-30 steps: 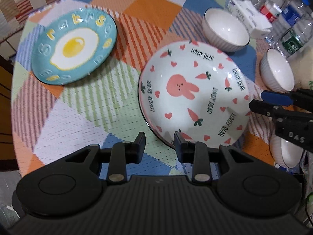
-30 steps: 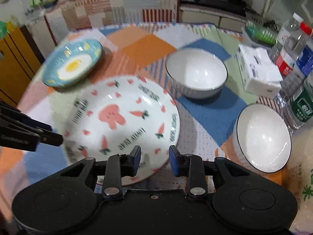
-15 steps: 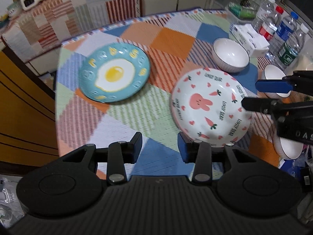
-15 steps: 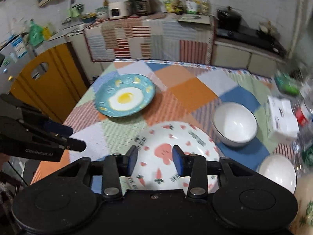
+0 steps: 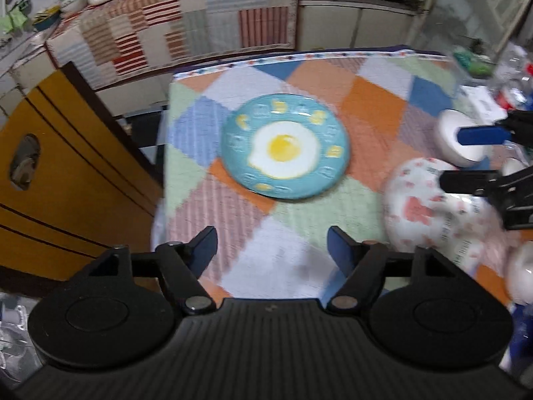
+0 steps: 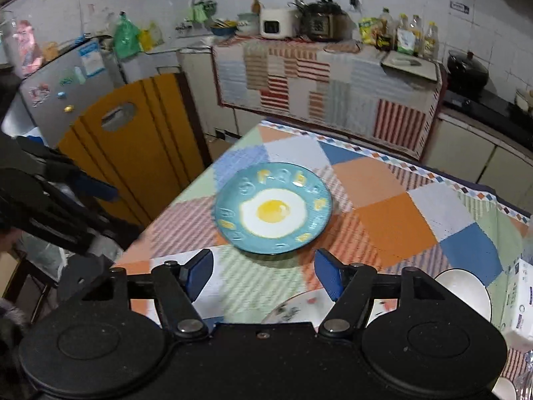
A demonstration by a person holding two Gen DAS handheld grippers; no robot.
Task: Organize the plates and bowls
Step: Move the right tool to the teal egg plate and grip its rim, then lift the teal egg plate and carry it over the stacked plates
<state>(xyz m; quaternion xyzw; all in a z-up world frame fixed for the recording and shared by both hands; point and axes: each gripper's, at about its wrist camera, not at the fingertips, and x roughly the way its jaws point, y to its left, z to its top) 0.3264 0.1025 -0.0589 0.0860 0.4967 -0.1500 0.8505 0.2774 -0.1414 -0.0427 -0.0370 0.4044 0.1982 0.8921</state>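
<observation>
A blue plate with a fried-egg picture (image 5: 284, 146) lies on the patchwork tablecloth, also in the right wrist view (image 6: 273, 208). A white plate with a pink rabbit (image 5: 429, 210) lies to its right; its rim shows in the right wrist view (image 6: 299, 305). White bowls (image 5: 456, 140) (image 6: 463, 293) sit at the right. My left gripper (image 5: 271, 250) is open and empty, above the cloth in front of the blue plate. My right gripper (image 6: 263, 268) is open and empty, above the rabbit plate's edge; it shows in the left view (image 5: 476, 156).
A yellow wooden chair back (image 5: 60, 173) stands by the table's left edge. A tissue box (image 6: 519, 303) and water bottles (image 5: 513, 76) stand at the right. A counter with appliances (image 6: 299, 23) runs behind the table.
Both grippers have opened wide and lifted back from the rabbit plate. Both views have swung left toward the blue egg plate. The plates have stayed in place.
</observation>
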